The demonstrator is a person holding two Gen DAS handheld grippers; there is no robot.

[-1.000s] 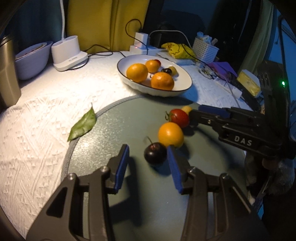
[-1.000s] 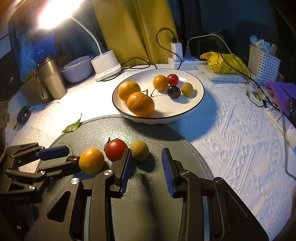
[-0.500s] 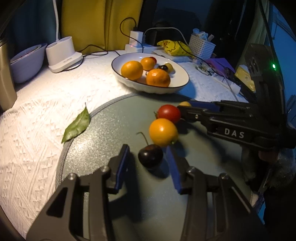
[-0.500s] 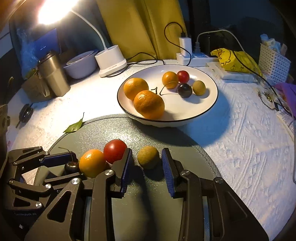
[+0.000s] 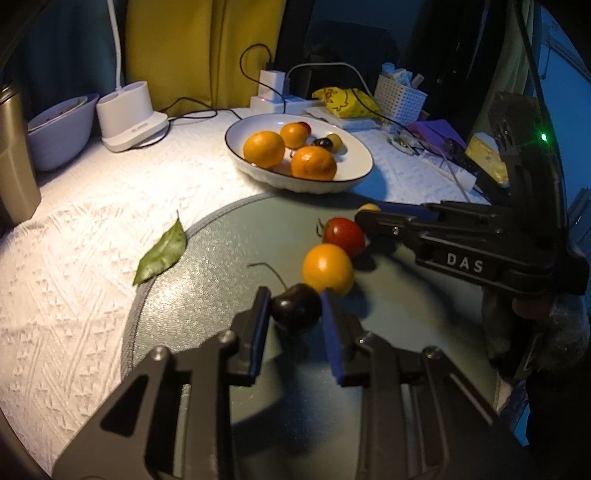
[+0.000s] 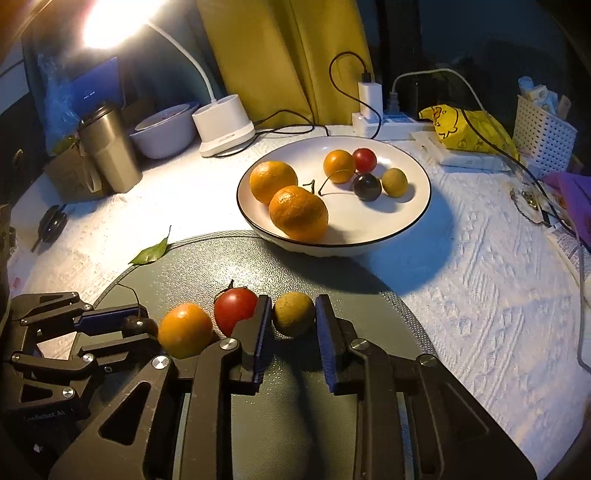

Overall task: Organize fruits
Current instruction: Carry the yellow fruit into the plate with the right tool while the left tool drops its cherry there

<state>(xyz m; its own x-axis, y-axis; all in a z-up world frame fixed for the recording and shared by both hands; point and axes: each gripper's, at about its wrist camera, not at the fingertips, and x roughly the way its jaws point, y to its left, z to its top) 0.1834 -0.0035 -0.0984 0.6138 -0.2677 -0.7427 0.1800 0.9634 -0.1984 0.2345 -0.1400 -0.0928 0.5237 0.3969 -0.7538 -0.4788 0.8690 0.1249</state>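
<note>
four fruits (image 6: 186,329) on mat (image 6: 295,266), six in bowl (image 6: 417,218)

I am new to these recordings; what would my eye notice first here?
First, the white bowl of oranges and small fruits, lit by the bright lamp behind it. Nearer, on the grey mat, the right gripper flanks a brownish-green fruit, and the left gripper flanks a dark cherry.

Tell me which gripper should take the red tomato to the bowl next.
Probably the right gripper: the red tomato sits beside its left finger, but its jaws frame the tan fruit. The left gripper frames the dark cherry.
</note>
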